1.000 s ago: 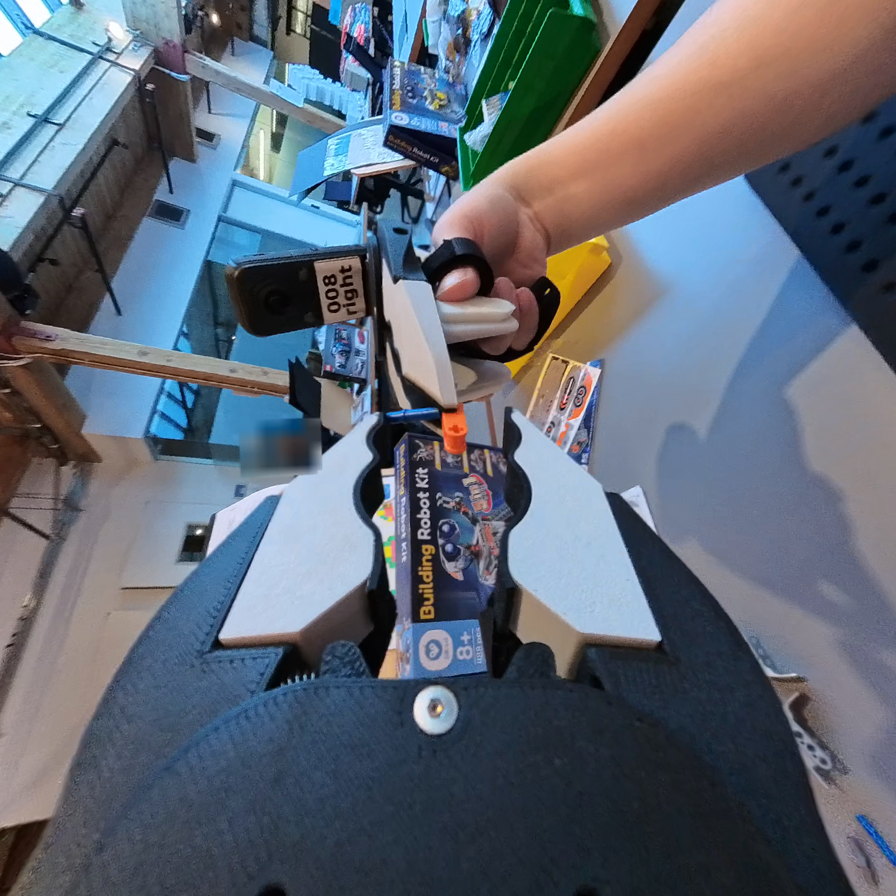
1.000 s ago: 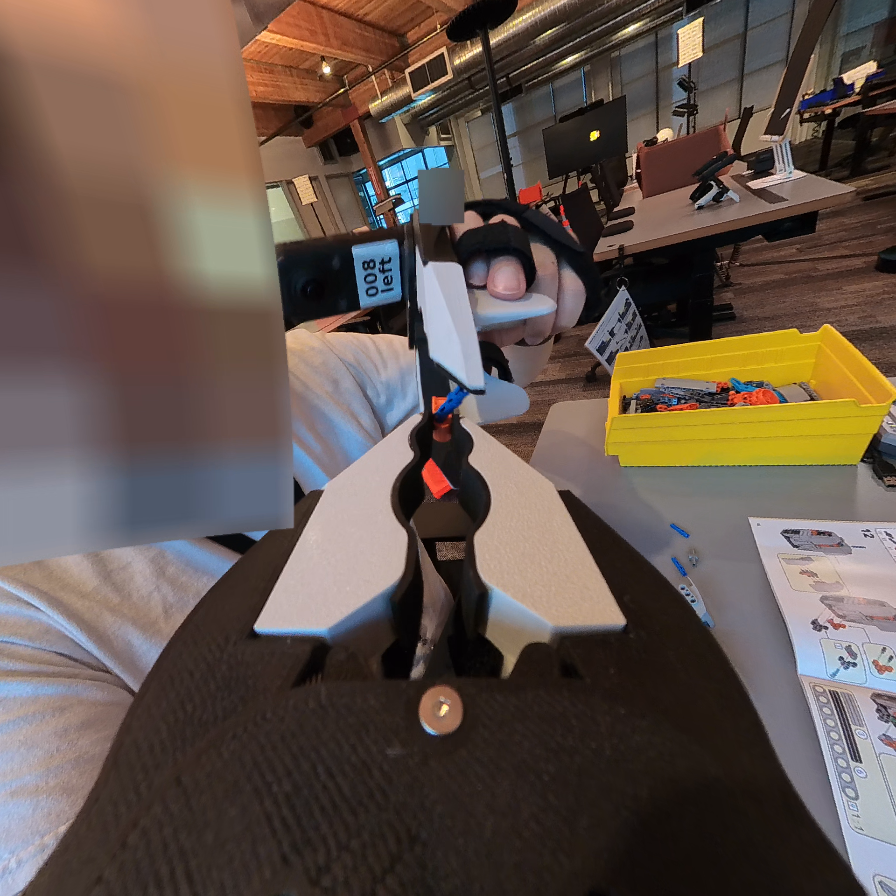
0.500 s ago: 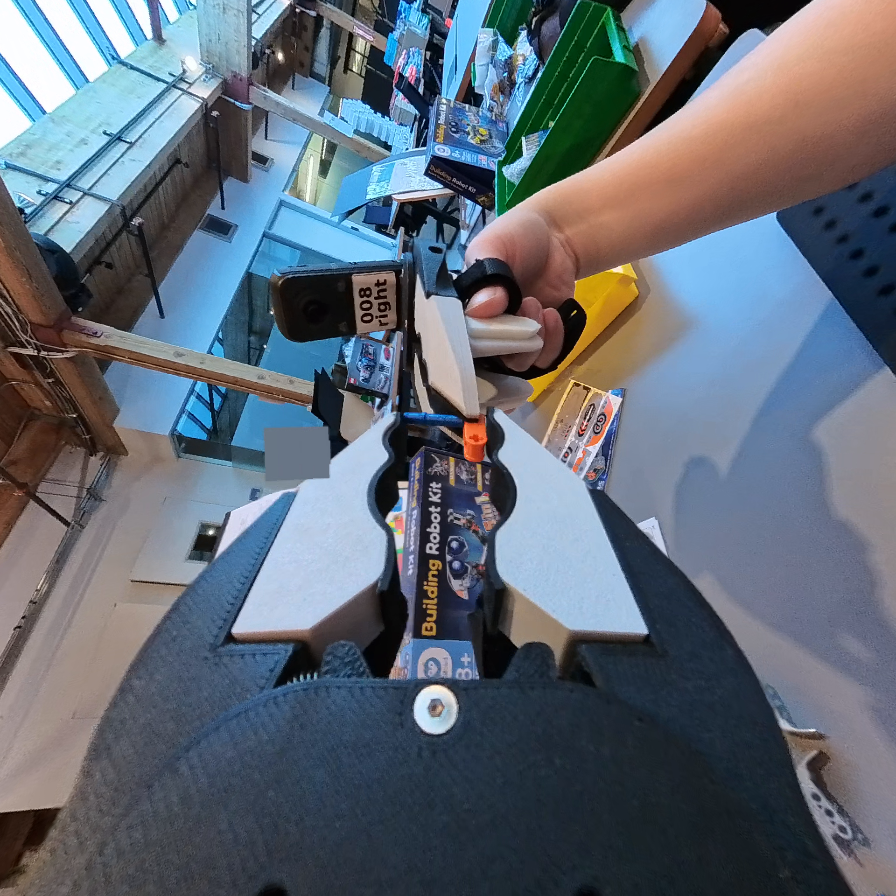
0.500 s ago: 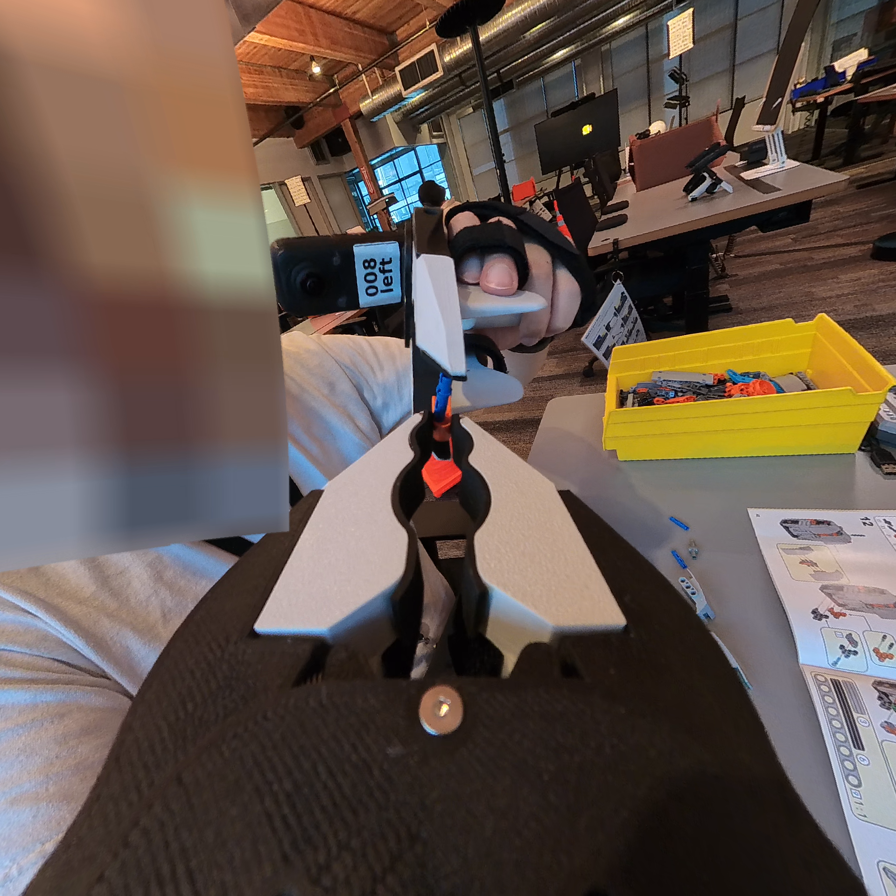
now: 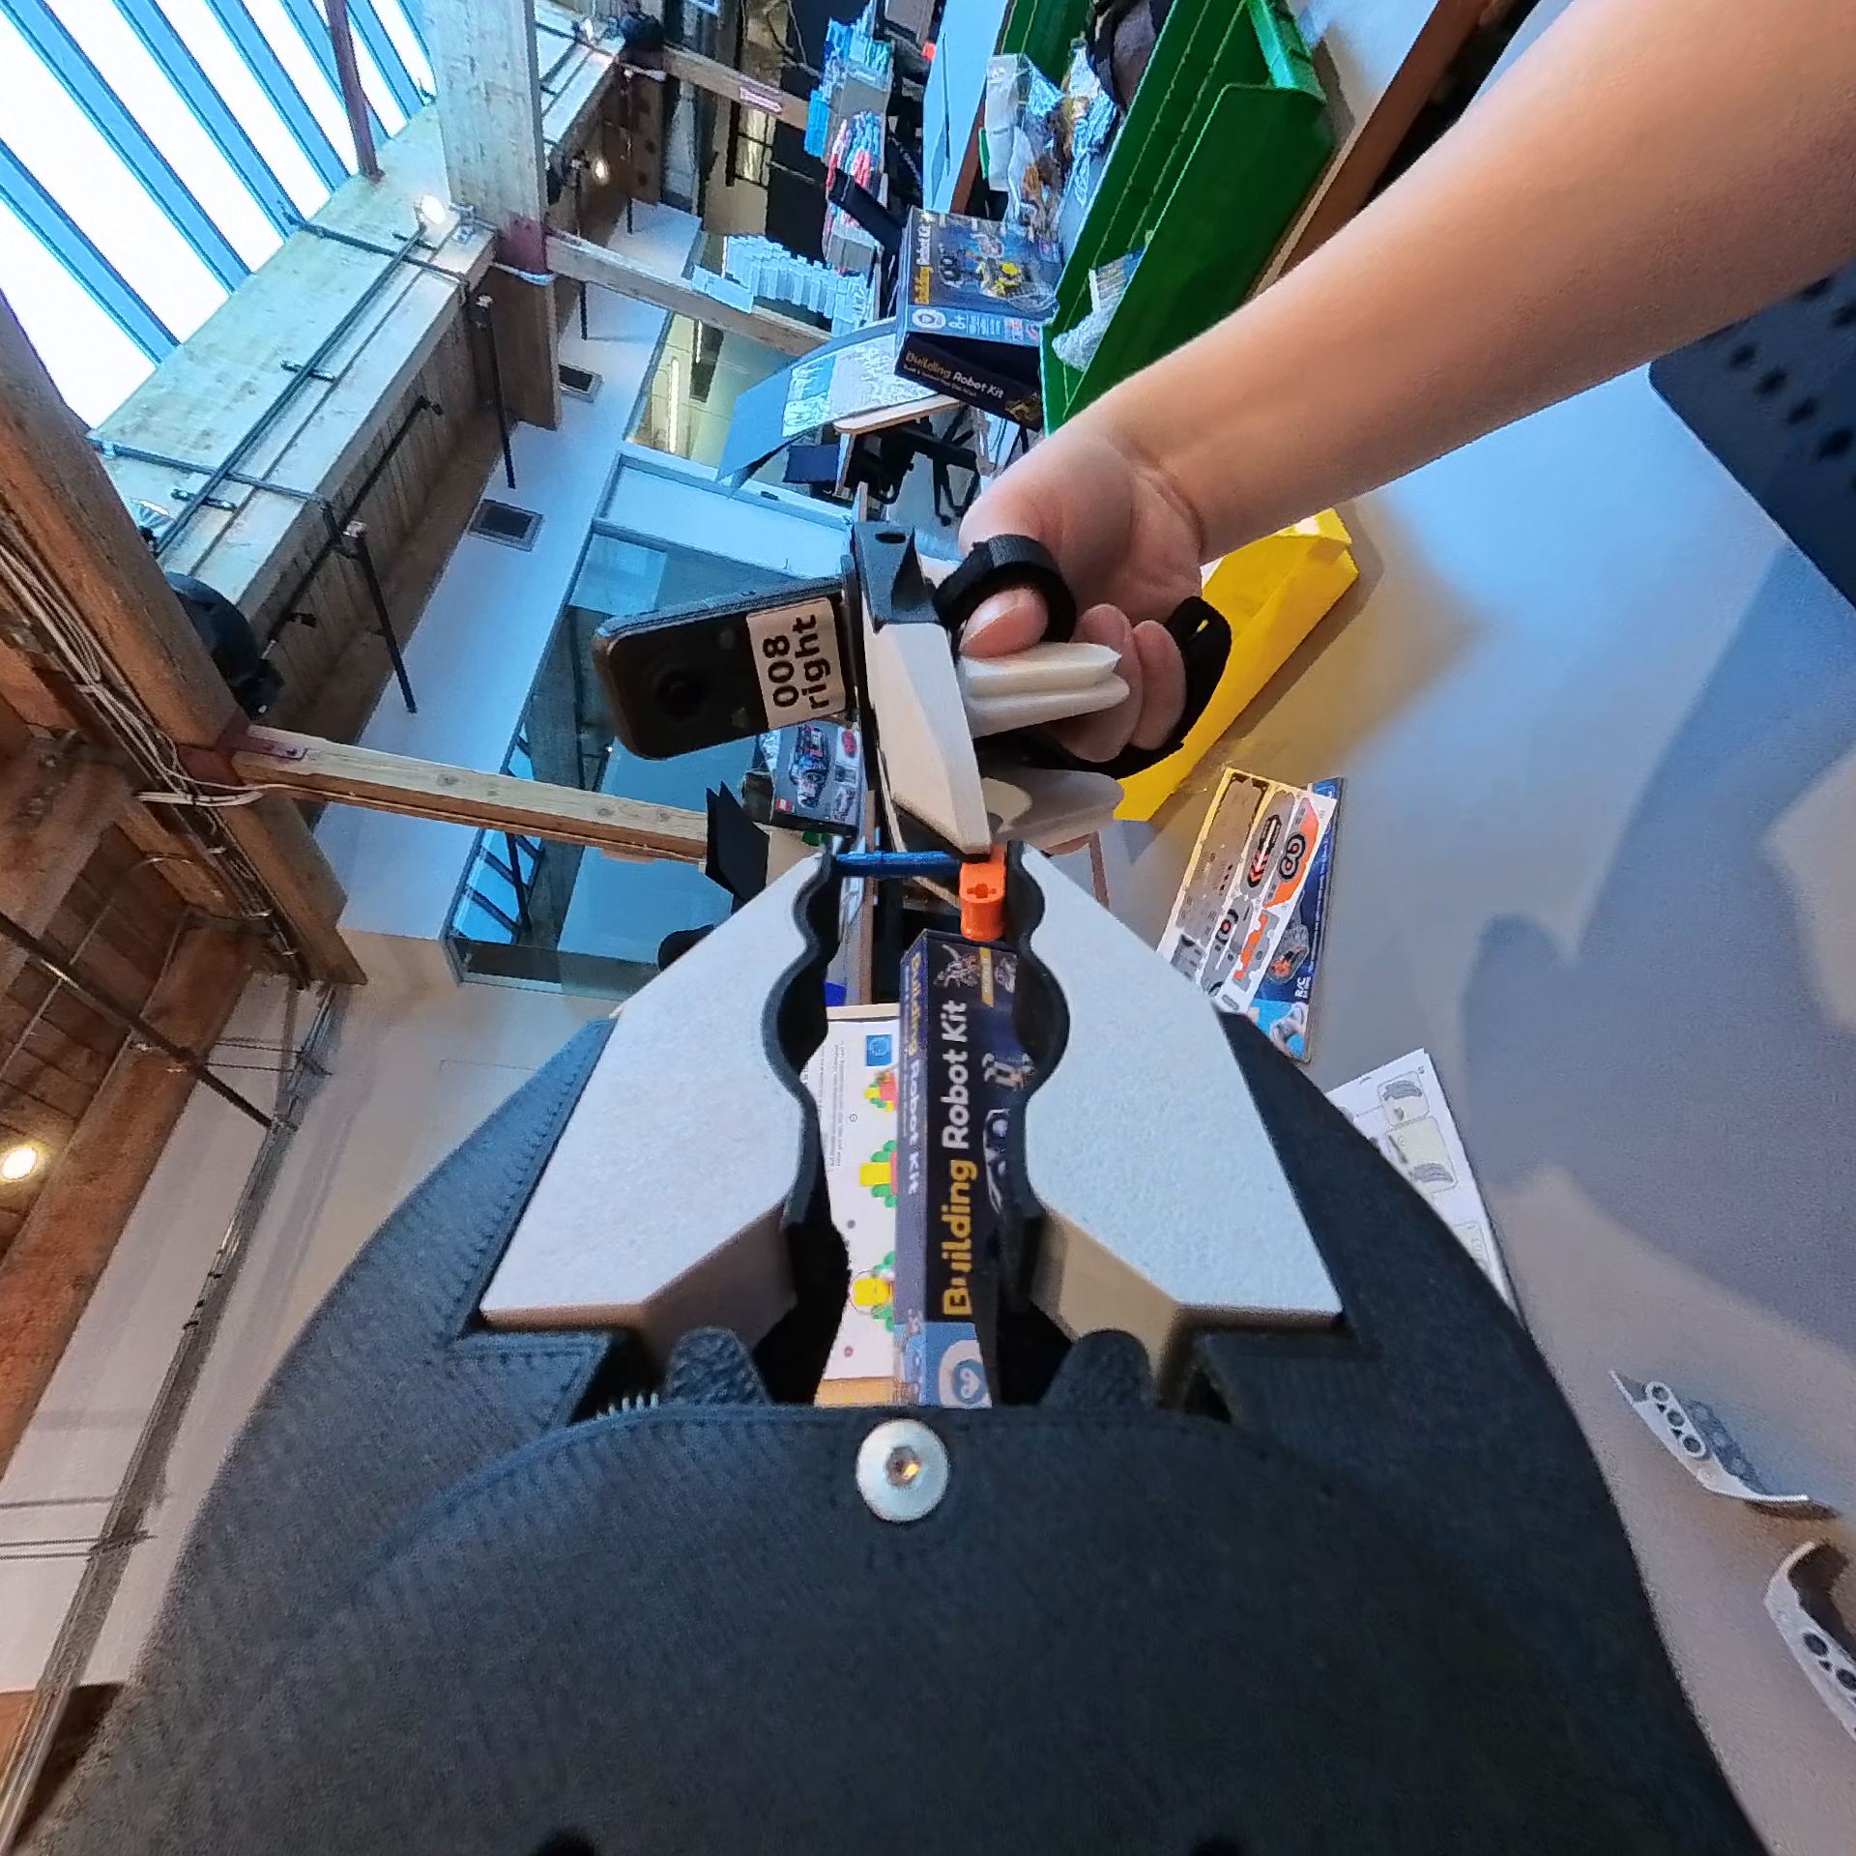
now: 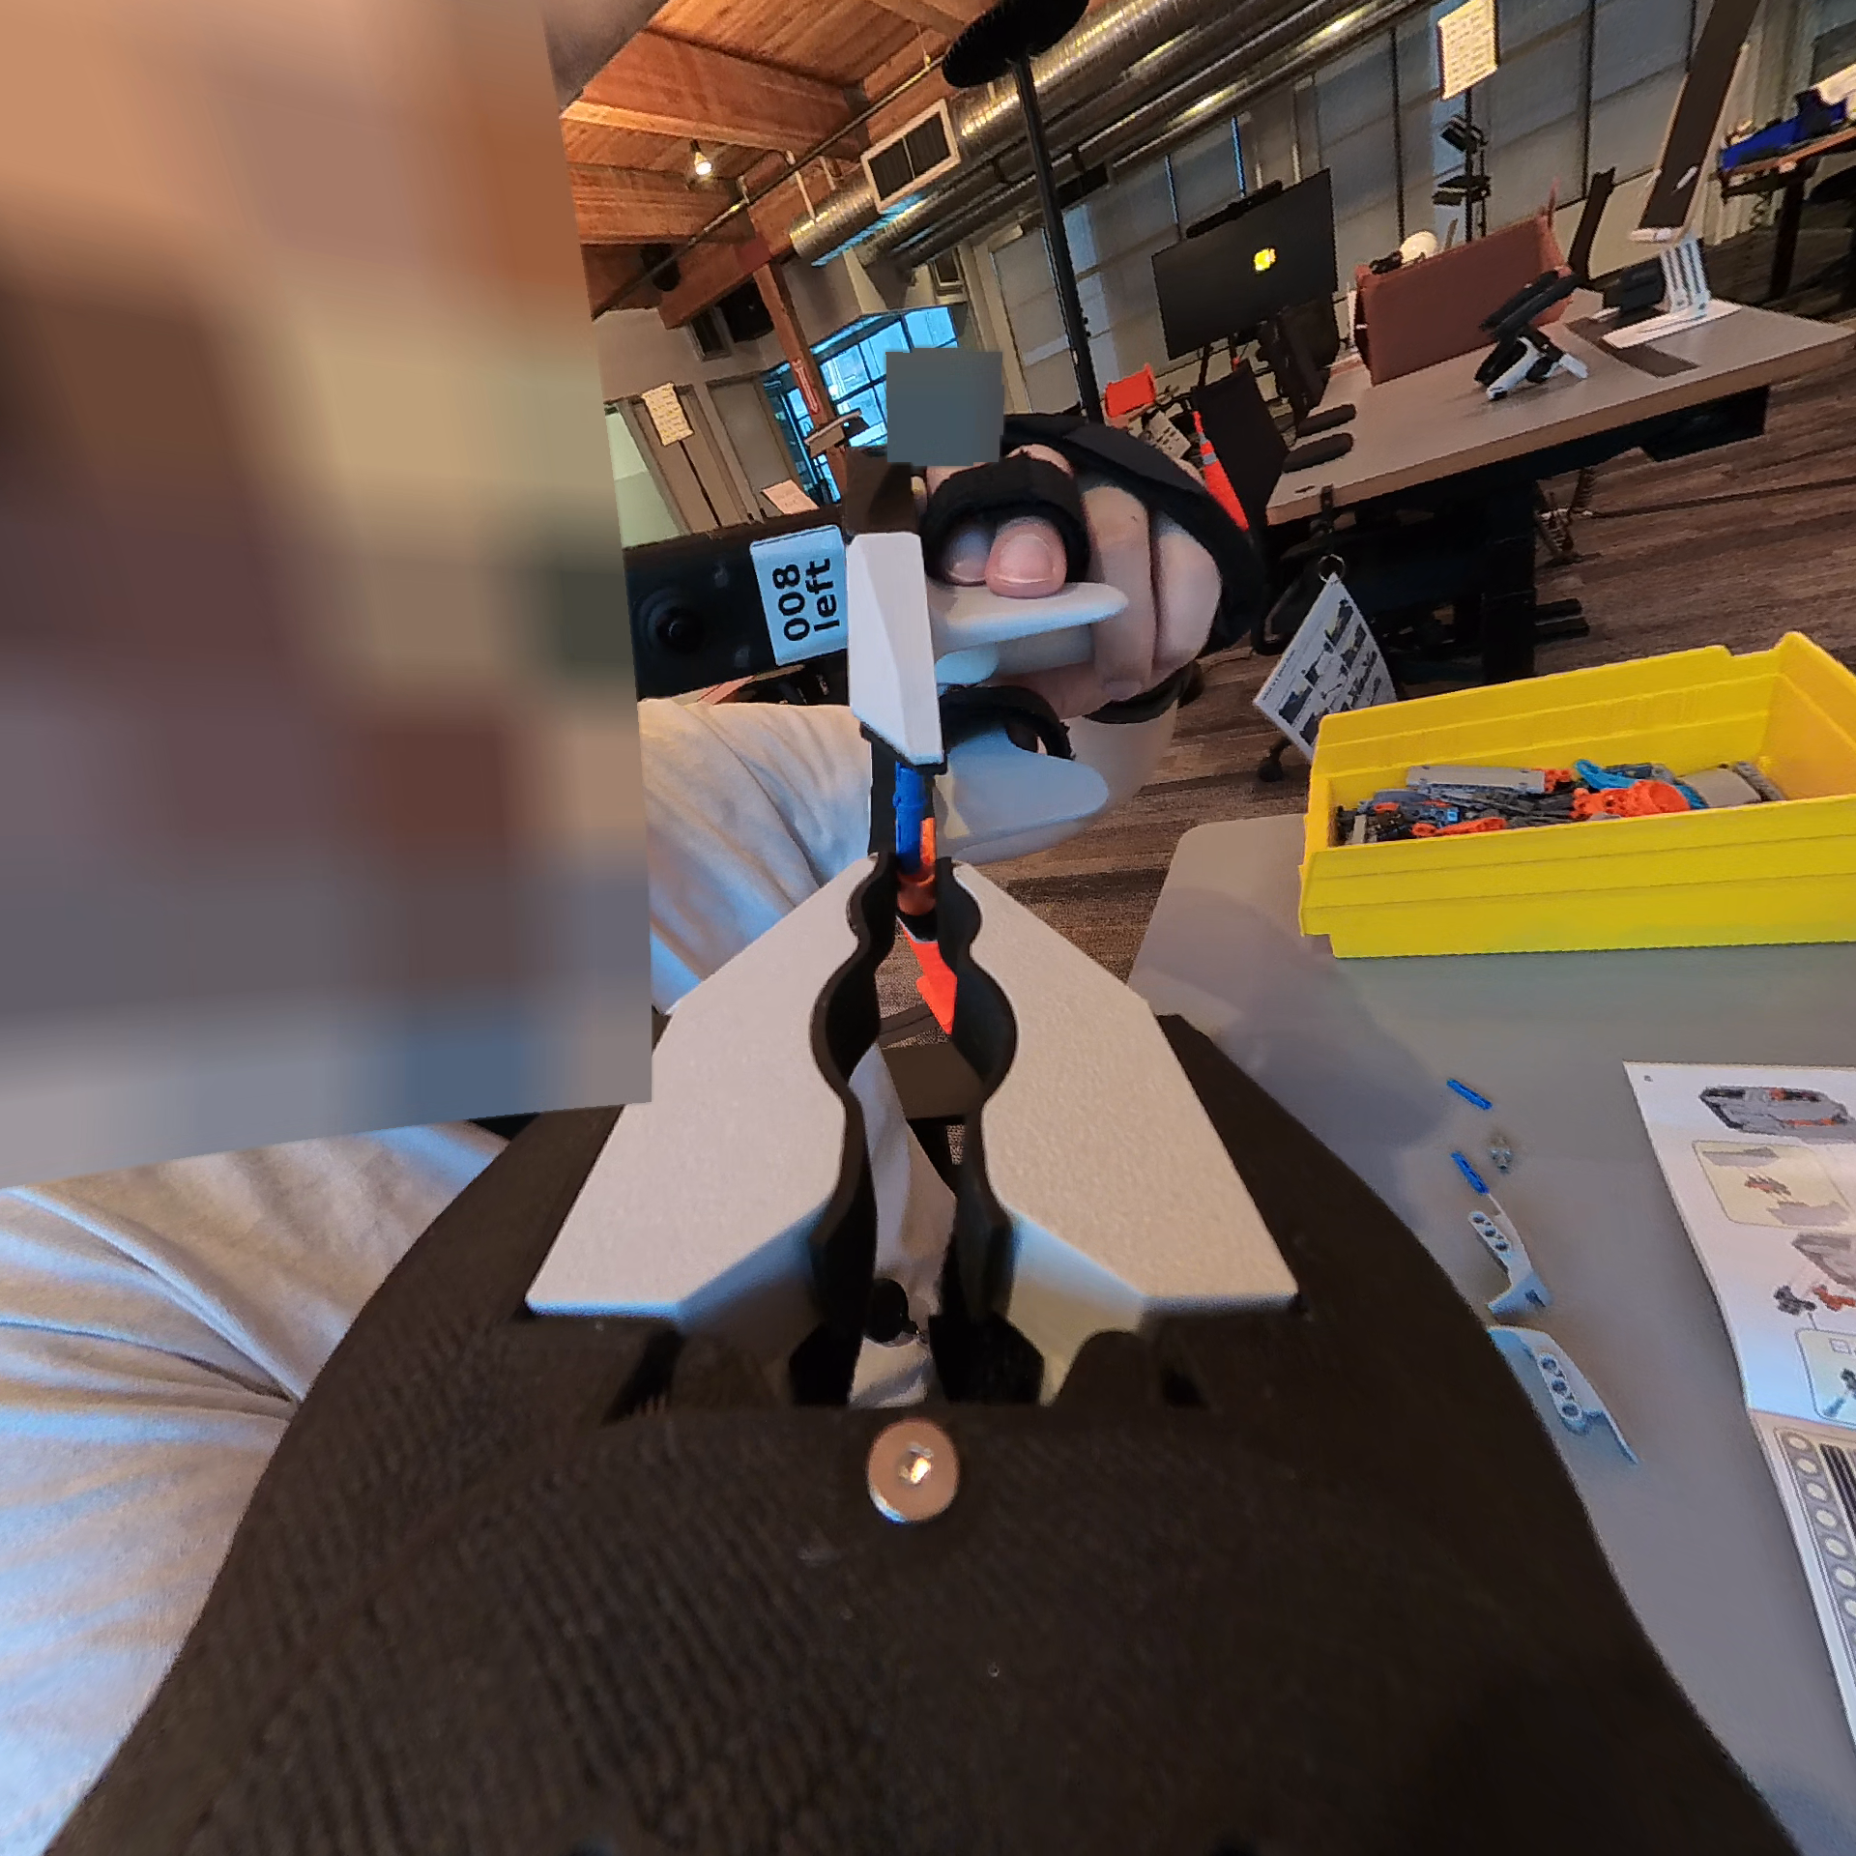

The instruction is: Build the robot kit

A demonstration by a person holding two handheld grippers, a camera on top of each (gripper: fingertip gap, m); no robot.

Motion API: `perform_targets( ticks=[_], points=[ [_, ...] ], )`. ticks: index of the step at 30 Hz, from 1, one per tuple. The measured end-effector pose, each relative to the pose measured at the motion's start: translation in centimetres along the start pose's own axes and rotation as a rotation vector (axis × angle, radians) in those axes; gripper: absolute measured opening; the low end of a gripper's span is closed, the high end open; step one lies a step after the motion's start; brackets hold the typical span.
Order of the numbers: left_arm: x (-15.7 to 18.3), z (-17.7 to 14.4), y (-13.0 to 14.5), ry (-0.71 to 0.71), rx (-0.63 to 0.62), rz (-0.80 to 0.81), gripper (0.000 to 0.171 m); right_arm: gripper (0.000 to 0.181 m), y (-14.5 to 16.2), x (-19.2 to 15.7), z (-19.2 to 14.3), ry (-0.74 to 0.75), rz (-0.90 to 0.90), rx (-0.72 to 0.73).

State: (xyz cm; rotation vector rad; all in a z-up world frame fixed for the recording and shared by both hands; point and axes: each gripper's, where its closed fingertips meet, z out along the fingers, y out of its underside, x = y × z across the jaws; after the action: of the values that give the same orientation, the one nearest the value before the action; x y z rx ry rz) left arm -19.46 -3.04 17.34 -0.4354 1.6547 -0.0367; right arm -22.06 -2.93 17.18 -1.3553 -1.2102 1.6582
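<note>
Orange connector (image 6: 919, 889) is being pinched by the right gripper (image 6: 919, 874); the left gripper (image 5: 919, 864) is clamping a blue pin (image 5: 889, 860) touching it, above the table's (image 6: 1306, 1024) near edge.

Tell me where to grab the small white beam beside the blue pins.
Probably pinch the white beam across its narrow width at the straight holed end, coming from above: it lies flat on the table, offering only its thin side edges.
</note>
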Motion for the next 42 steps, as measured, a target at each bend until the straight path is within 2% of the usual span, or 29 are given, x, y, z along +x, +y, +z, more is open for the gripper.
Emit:
perform_targets(
  ticks=[14,24,32,36,42],
  points=[
    [-0.8,-0.7,-0.9,-0.049,0.005,0.069,0.030,0.006,-0.8,-1.0,0.6,-0.003,-0.079,0.008],
    [-0.7,-1.2,-1.1,-0.046,0.004,0.042,0.030,0.006,-1.0,-1.2,1.0,-0.005,-0.088,0.025],
    [-0.3,-1.1,-1.2,-0.033,0.005,0.025,0.030,0.013,-1.8,-1.2,0.6,-0.003,-0.075,0.084],
    [-0.6,-1.4,-1.3,-0.044,0.014,0.016,0.030,0.005,-2.2,-1.5,0.4,0.002,-0.081,0.105],
    [-0.7,-1.5,-1.7,-0.042,0.025,0.016,0.030,0.005,-1.7,-1.9,0.9,0.024,-0.116,0.057]
  ],
)
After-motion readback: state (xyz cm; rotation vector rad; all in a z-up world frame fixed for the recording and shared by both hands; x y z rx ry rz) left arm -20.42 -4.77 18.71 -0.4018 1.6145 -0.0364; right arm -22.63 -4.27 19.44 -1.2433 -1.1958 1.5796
